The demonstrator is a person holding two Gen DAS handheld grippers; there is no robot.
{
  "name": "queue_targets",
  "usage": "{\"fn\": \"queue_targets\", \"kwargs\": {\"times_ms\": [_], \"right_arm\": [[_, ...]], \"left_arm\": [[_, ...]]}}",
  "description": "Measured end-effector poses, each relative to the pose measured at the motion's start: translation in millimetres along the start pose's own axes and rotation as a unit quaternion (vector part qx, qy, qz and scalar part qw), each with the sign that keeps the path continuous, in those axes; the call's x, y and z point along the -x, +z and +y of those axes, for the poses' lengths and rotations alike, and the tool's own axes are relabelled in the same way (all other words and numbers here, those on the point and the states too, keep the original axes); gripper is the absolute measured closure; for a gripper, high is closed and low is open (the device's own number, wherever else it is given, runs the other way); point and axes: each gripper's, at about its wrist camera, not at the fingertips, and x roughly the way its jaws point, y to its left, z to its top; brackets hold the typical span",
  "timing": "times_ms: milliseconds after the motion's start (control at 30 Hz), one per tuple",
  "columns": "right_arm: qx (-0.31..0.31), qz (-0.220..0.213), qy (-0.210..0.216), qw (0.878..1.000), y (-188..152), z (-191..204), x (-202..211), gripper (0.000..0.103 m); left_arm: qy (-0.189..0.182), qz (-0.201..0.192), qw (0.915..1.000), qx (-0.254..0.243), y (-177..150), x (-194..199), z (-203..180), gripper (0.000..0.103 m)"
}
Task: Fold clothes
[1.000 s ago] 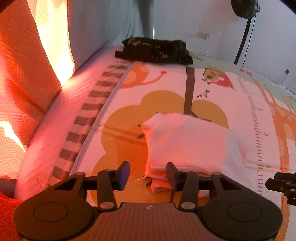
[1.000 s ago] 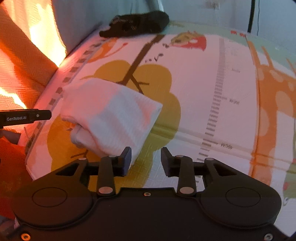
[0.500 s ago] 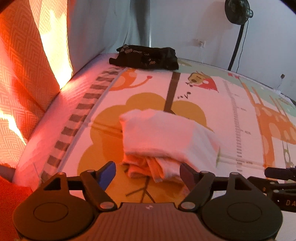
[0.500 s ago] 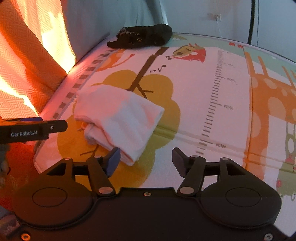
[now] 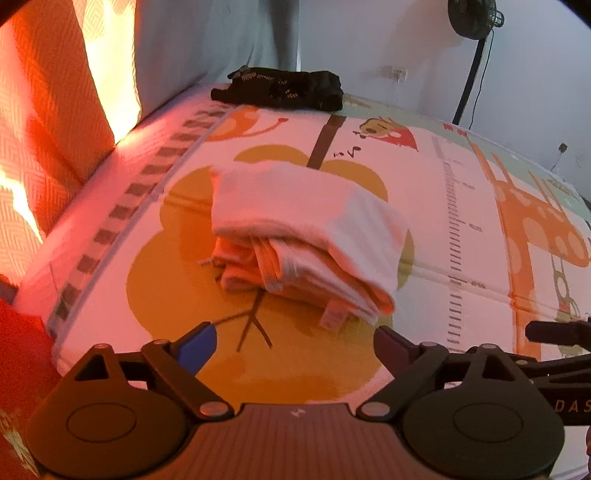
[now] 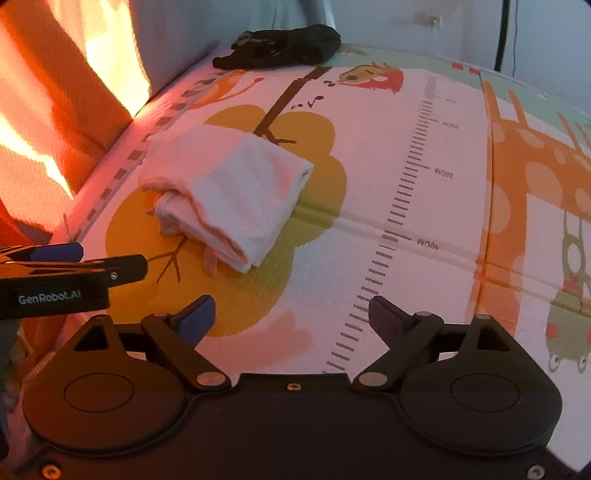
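A white garment (image 5: 306, 225) lies folded into a thick bundle on the printed play mat (image 5: 461, 206), its layered edges and a small label facing me. My left gripper (image 5: 295, 347) hangs open a short way in front of it, touching nothing. In the right wrist view the same folded white garment (image 6: 229, 192) rests left of centre, and my right gripper (image 6: 291, 314) is open and empty, well back from it. The left gripper's side (image 6: 74, 273) shows at that view's left edge. A black garment (image 5: 280, 90) lies folded at the mat's far end.
Orange curtains (image 5: 48, 122) glow along the left beside the mat's striped border. A white wall with a socket (image 5: 397, 72) stands behind, and a fan on a pole (image 5: 474, 22) rises at the back right. The right gripper's tip (image 5: 557, 332) pokes in at the right edge.
Both grippers have opened wide and pulled back from the white garment, which now lies released on the mat and farther from the fingers.
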Motion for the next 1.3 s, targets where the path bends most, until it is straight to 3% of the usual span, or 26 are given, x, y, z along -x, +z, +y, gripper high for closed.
{"fn": "queue_targets", "kwargs": {"times_ms": [200,433,1300], "right_arm": [[0.034,0.005,-0.005,0.999,-10.8,6.6,5.3,0.001],[0.063,0.014,-0.012,0.998,-14.4,16.7,9.5,0.0],[0.057,0.02,-0.027,0.998,-15.4,14.9,16.9,0.0]], "left_arm": [[0.005,0.014,0.9998,-0.01,-9.2,1.1,-5.2,0.0],[0.01,0.014,0.9998,-0.012,-15.1,8.0,-5.4,0.0],[0.03,-0.004,0.9995,0.0,-13.2,22.2,-1.7,0.001]]}}
